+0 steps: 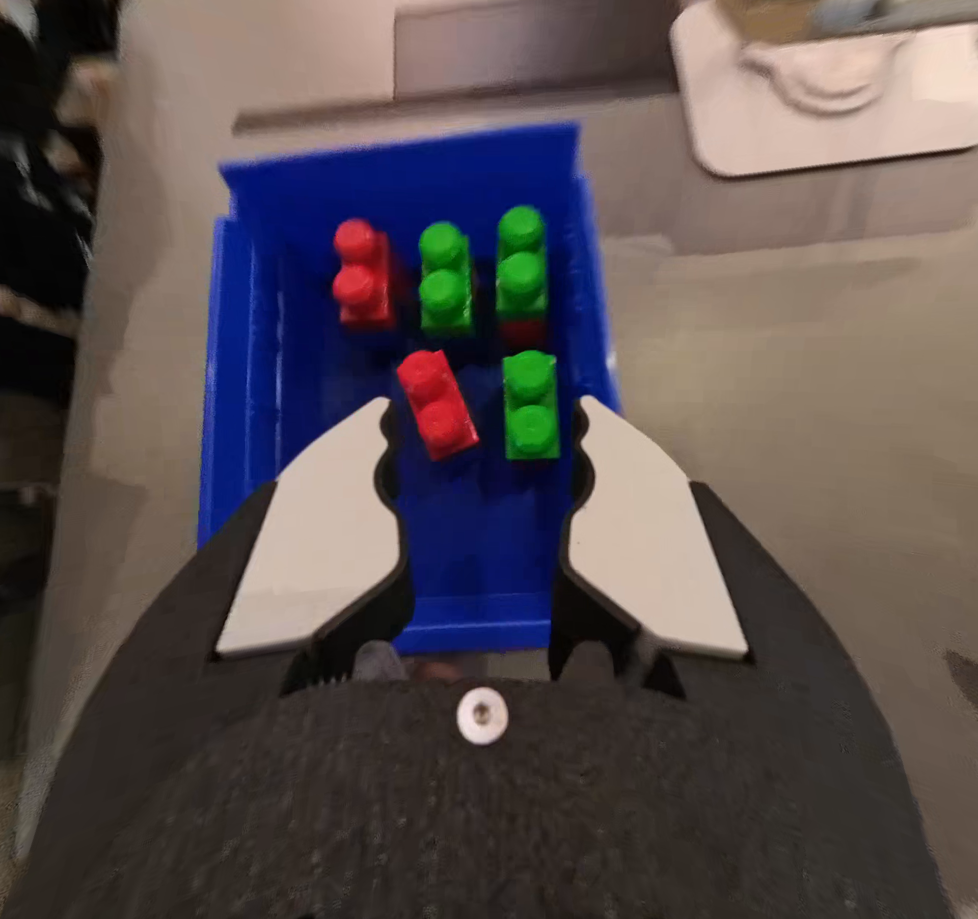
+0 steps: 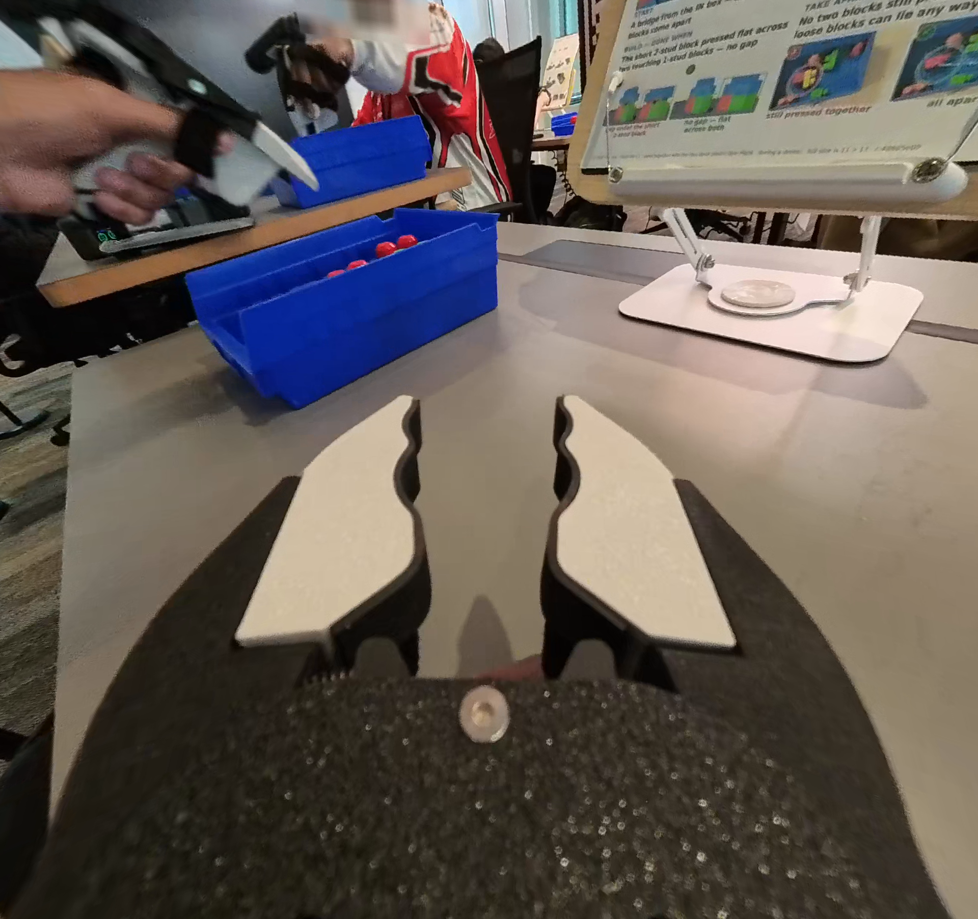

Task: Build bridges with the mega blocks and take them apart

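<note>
A blue bin (image 1: pixel 238 364) on the grey table holds several two-stud blocks. In the left wrist view a tilted red block (image 1: pixel 438 407) and a green block (image 1: pixel 531 407) lie nearest. Behind them stand a red block (image 1: pixel 362 277), a green block (image 1: pixel 445 280) and a green block on a red one (image 1: pixel 521 269). My left gripper (image 1: pixel 482 412) is open and empty, held above the bin over the near blocks. In the right wrist view it (image 2: pixel 286 163) hovers above the bin (image 2: pixel 360 327). My right gripper (image 2: pixel 487 412) is open and empty, low over the bare table.
A white stand (image 2: pixel 772 317) carrying an instruction sheet (image 2: pixel 794 47) sits at the table's back right. It also shows in the left wrist view (image 1: pixel 825 100). Another table behind has a second blue bin (image 2: pixel 365 158). A person in a red and white top (image 2: pixel 450 100) is beyond it.
</note>
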